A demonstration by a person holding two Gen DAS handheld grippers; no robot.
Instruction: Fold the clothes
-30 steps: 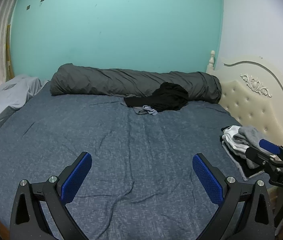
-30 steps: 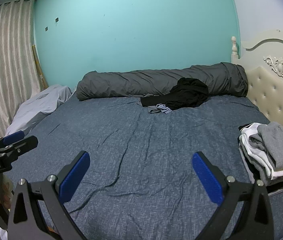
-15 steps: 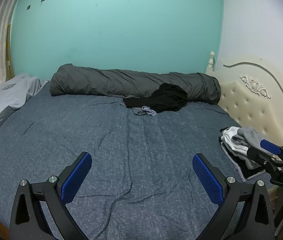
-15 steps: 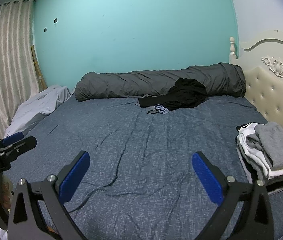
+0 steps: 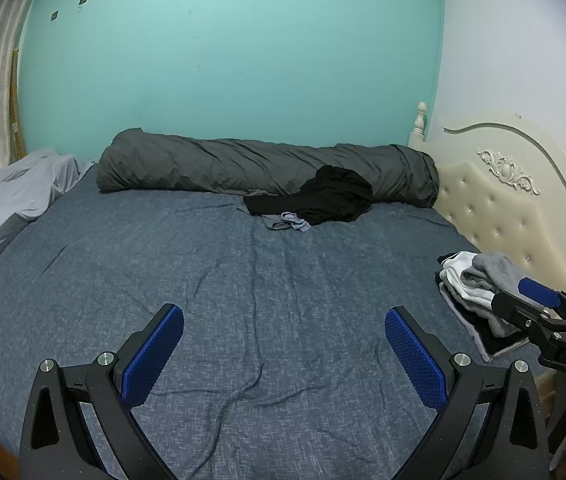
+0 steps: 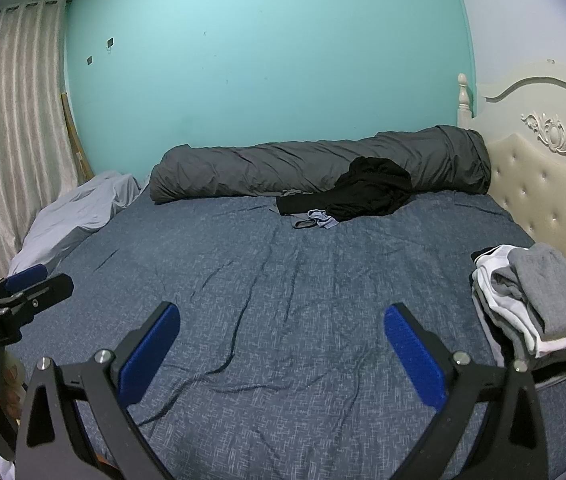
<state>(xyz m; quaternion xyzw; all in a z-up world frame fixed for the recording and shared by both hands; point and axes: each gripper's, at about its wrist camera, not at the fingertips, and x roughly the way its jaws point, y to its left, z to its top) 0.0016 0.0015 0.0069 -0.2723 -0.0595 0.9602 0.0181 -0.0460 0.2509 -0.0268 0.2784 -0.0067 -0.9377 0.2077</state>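
Overhead, two tools above a bed (image 5: 243, 280) with a blue-grey sheet. Left tool (image 5: 284, 332) spread wide, blue pads well apart, nothing between them, aimed at bare sheet. Right tool (image 6: 281, 330) likewise wide and empty; seen too at 4 o'clock in the left wrist view (image 5: 539, 308), there side-on, spread not readable. Unfolded clothes at 12 o'clock: a black garment (image 5: 323, 198) heaped against a rolled grey duvet (image 5: 243, 166), with a small pale blue piece (image 5: 293, 222) just beside its near edge. Stack of folded clothes (image 6: 535, 300), grey on white, at 3 o'clock by the cream headboard (image 6: 543, 184). Pale grey bedding (image 6: 79, 208) bunched at 10 o'clock near a curtain (image 6: 11, 140).
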